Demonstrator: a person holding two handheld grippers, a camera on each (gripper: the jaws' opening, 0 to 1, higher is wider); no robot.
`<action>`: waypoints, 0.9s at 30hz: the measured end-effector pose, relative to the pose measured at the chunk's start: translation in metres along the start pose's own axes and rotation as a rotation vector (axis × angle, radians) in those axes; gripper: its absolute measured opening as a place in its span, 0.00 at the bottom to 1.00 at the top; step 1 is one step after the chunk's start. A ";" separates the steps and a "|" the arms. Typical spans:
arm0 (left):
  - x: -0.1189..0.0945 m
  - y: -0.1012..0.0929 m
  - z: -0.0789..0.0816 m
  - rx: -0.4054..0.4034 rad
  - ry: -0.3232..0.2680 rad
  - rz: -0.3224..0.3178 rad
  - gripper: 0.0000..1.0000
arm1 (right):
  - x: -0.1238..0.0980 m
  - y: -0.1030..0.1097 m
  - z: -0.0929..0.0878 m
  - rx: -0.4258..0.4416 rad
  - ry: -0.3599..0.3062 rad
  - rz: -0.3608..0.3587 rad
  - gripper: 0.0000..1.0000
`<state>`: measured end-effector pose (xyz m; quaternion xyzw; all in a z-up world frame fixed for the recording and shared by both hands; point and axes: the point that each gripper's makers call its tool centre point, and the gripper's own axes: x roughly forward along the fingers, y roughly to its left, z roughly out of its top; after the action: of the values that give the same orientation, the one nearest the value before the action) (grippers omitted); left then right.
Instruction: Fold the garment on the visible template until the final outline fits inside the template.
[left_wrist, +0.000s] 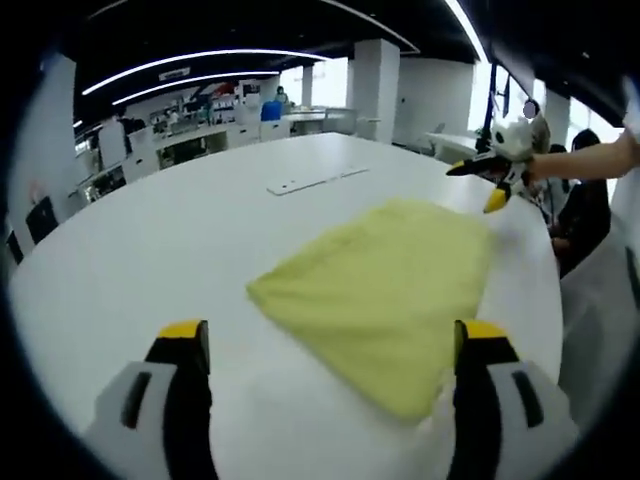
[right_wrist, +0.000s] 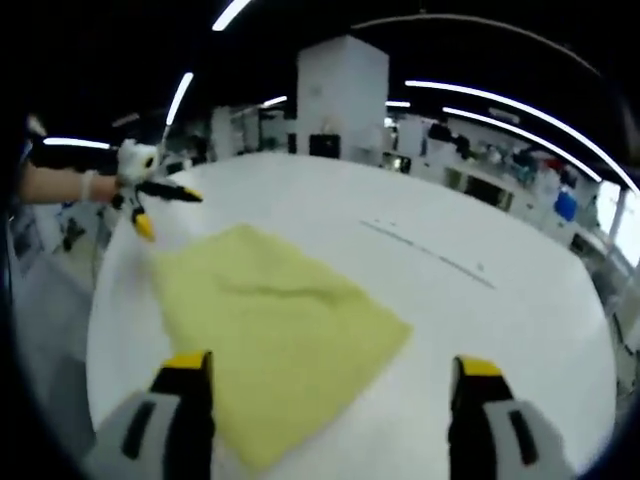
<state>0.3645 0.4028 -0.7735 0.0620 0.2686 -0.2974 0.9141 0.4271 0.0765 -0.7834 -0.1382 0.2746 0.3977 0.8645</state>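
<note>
One garment (left_wrist: 385, 300) ahead of the jaws; one table (left_wrist: 150, 260); two grippers (left_wrist: 330, 350) (right_wrist: 330, 375); one hand (right_wrist: 100, 184).

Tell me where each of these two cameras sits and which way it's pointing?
Left gripper view: rides on the left gripper, looking forward across the round white table at the folded yellow cloth garment; its own yellow-tipped jaws stand apart, and the right gripper and a hand show far right.
Right gripper view: rides on the right gripper, facing the same garment from the opposite side; its jaws stand apart, the left gripper far left.
Shared: garment, table, a pale strip.
</note>
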 end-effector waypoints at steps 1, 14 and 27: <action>-0.003 -0.002 -0.002 0.002 -0.001 -0.006 0.99 | 0.001 -0.002 0.000 0.007 -0.003 -0.002 1.00; -0.030 -0.026 -0.012 -0.047 -0.040 -0.061 0.99 | -0.025 0.011 -0.015 0.046 -0.014 -0.022 1.00; -0.045 -0.052 -0.034 -0.083 -0.032 -0.118 0.86 | -0.053 0.010 -0.041 0.083 0.009 -0.051 0.99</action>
<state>0.2887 0.3924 -0.7764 0.0033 0.2694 -0.3404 0.9009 0.3764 0.0319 -0.7854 -0.1111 0.2910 0.3631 0.8781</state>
